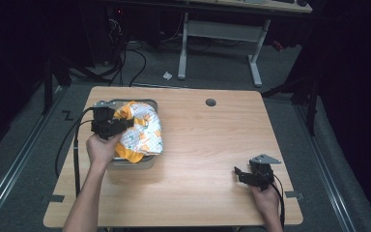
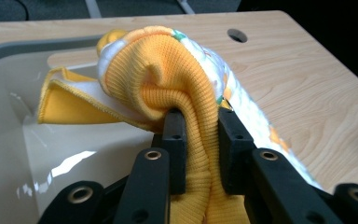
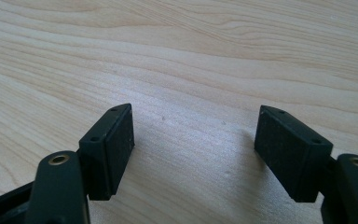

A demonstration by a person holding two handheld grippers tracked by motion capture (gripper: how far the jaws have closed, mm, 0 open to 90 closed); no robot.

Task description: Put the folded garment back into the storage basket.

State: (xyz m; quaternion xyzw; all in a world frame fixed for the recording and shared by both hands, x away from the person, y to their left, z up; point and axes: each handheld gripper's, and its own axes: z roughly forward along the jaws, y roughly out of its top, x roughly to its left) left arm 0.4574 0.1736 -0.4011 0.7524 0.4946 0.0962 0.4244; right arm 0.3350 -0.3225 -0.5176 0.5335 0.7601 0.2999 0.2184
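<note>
Nearest the person, at the front right of the wooden table (image 1: 207,145), the right gripper (image 1: 240,173) sits low over bare wood. In its own view the right gripper (image 3: 193,154) has its two black jaws spread wide with nothing between them, only pale grain showing in the gap; whether they touch the tabletop is hard to say.

Across to the left, a little farther in, the left gripper (image 1: 124,123) is busy. The person's left hand (image 1: 102,146) wraps the handle, cable trailing back off the table's edge. From the left gripper view, the left gripper (image 2: 198,126) has its jaws nearly closed, pinching a thick fold of the yellow ribbed cloth (image 2: 168,70); the fabric bunches up above the pads and hangs down between them.

That cloth (image 1: 140,130), yellow on one side and white with an orange and green print on the other, is heaped in the grey bin (image 1: 147,163) at the table's left, spilling over its right rim. The bin's pale inner wall (image 2: 9,140) shows glossy and bare beside the cloth.

Beyond, near the far edge, a round cable hole (image 1: 210,102) sits in the wood.
</note>
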